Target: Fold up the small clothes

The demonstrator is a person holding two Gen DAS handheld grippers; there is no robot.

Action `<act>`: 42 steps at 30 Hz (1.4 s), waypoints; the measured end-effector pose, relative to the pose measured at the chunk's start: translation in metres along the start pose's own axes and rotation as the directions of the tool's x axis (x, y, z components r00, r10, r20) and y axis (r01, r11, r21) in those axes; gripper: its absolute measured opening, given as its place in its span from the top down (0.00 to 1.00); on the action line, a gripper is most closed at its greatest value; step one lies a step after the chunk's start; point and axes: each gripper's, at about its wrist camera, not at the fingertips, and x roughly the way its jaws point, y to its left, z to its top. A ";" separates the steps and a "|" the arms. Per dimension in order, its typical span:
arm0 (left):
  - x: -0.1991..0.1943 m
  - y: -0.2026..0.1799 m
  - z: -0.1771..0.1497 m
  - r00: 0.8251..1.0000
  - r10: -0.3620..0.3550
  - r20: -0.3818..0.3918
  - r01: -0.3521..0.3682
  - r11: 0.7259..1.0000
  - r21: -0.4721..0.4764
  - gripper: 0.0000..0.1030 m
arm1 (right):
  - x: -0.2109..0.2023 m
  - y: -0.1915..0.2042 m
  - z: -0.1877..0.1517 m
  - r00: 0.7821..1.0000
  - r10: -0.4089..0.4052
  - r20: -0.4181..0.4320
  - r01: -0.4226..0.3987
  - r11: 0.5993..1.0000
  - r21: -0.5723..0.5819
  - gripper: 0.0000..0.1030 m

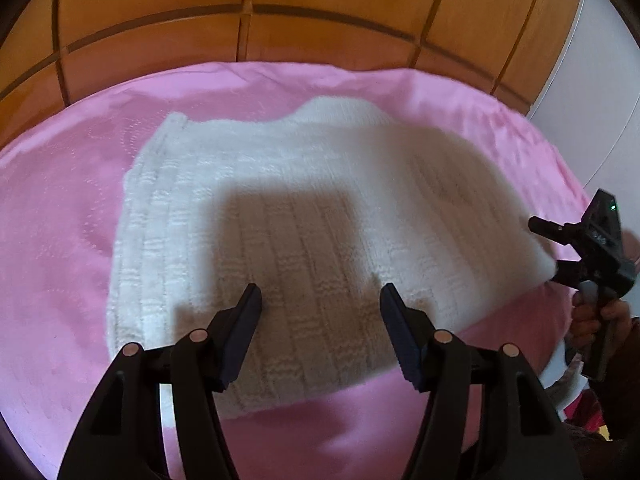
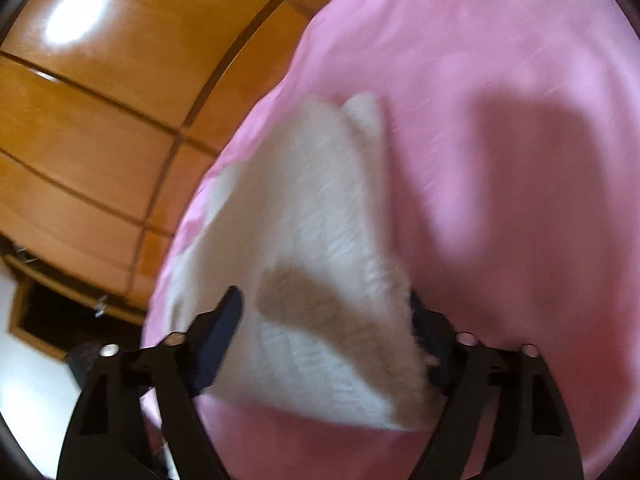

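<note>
Blurred in the right wrist view, hiding fine detail. White knit garment [image 1: 280,216] spread mid-frame on pink sheet [image 1: 56,216], wooden panelling [image 1: 320,20] above. Left gripper [image 1: 320,300] spread wide, empty, above the knit. Right gripper [image 2: 324,308] parted around the garment's corner at lower centre; contact hard to judge.

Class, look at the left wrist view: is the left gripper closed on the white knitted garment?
No. The left gripper has its fingers spread wide apart above the white knitted garment, with no cloth pinched between them.
</note>
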 end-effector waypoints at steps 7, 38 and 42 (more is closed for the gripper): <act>0.016 -0.005 0.002 1.000 0.019 -0.018 -0.020 1.000 -0.023 0.37 | 0.022 0.006 -0.009 0.999 0.000 -0.033 -0.001 1.000 -0.029 0.67; -0.002 0.010 -0.007 0.999 -0.043 0.031 0.045 0.995 -0.088 0.37 | 0.023 0.053 -0.003 0.996 -0.093 -0.017 0.091 0.992 -0.090 0.77; -0.016 0.035 -0.012 0.998 -0.019 0.061 0.030 0.985 -0.171 0.41 | 0.019 0.054 -0.002 0.997 -0.073 -0.019 0.071 0.995 -0.071 0.77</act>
